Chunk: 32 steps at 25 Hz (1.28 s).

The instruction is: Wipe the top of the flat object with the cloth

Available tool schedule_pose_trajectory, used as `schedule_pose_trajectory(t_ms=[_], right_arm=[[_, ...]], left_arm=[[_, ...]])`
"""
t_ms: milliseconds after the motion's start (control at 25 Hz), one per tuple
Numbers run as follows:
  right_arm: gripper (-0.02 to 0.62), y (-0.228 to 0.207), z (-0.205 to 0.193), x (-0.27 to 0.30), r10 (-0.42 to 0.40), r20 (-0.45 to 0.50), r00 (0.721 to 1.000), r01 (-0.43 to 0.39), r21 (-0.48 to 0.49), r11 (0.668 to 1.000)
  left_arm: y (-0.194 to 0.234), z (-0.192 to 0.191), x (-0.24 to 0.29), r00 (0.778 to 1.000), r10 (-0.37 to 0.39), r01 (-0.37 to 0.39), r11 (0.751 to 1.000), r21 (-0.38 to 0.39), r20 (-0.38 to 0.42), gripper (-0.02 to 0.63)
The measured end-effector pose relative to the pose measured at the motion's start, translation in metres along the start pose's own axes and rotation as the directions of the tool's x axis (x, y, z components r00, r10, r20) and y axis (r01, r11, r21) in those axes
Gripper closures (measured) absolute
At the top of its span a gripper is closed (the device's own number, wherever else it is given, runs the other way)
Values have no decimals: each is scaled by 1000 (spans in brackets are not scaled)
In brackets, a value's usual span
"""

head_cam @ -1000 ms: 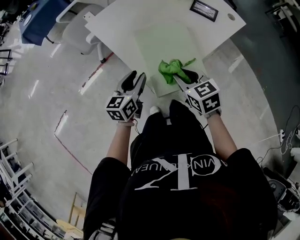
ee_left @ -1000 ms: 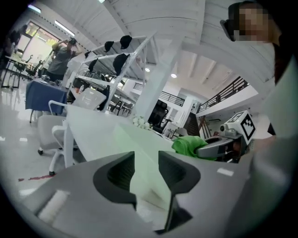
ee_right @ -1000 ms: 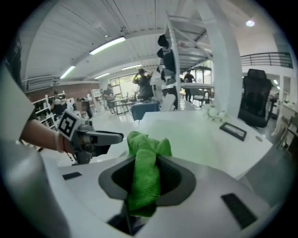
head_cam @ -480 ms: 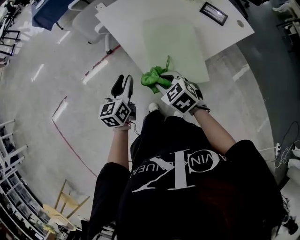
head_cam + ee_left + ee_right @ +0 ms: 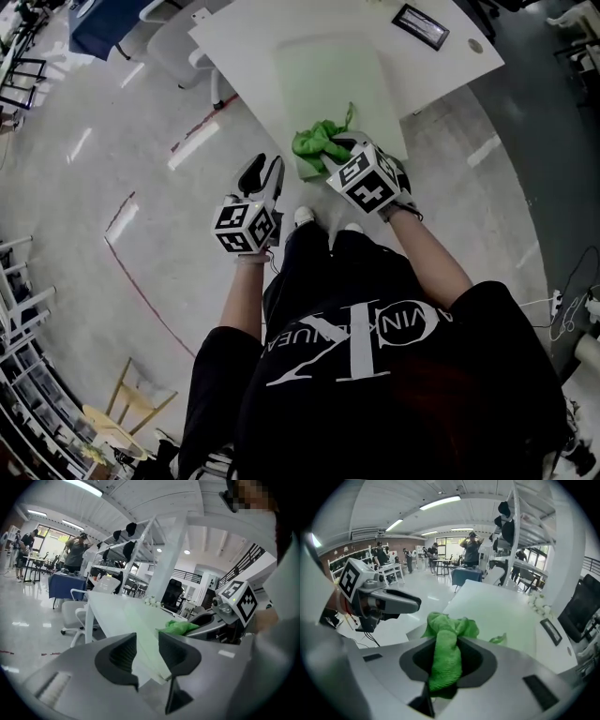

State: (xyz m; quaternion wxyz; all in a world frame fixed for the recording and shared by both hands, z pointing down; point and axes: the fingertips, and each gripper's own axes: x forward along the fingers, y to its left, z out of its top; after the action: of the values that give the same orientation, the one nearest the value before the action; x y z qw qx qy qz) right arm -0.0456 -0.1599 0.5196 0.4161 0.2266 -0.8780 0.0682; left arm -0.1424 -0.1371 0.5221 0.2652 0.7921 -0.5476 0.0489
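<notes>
Green cloth bunched over the near left corner of the pale green mat, right at the tips of the right tool. Hard to tell from the head view whether pressed to the mat or just above it. Mat flat on the white counter, long side running away from the person, near end at the counter's near edge. Small black frame farther back on the counter, well apart from the mat.

Right tool angled down toward the mat from the near side, closed on the cloth. In the right gripper view, a rolled fold pinched between the two jaws, the loose rest puffing out past the tips, one small corner sticking out to the right.

Left tool just beside the mat's near left corner, out over the floor, near the right tool but not touching it or the cloth. Jaws partly apart, a moderate gap, nothing gripped. Through the gap in the left gripper view, only the mat's edge farther off.
</notes>
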Motion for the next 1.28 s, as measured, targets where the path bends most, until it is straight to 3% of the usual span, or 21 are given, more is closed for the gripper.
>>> schedule_pose_trajectory(t_ms=[200,360,760,960,1280], right_arm=[[491,-15,-19,-13,-38,-9,999,38,34,999],[491,-28,-33,-22,-71,-17,997,72,62,995],[491,-64,-71,-47,-159,-36,987,162,153,975],[491,-79,-81,-59,-200,-29,979,202,181,963],[491,-96,-110,-76,-239,-45,970,242,305,921]], left_arm=[[-19,-12,21,997,-51,51,999,7,-65,460],[-22,-17,29,994,-31,33,999,14,-108,506],[-31,-21,31,991,2,8,997,72,-136,538],[-31,-21,32,991,-5,12,999,50,-136,540],[-31,-22,31,992,-2,7,999,38,-129,540]])
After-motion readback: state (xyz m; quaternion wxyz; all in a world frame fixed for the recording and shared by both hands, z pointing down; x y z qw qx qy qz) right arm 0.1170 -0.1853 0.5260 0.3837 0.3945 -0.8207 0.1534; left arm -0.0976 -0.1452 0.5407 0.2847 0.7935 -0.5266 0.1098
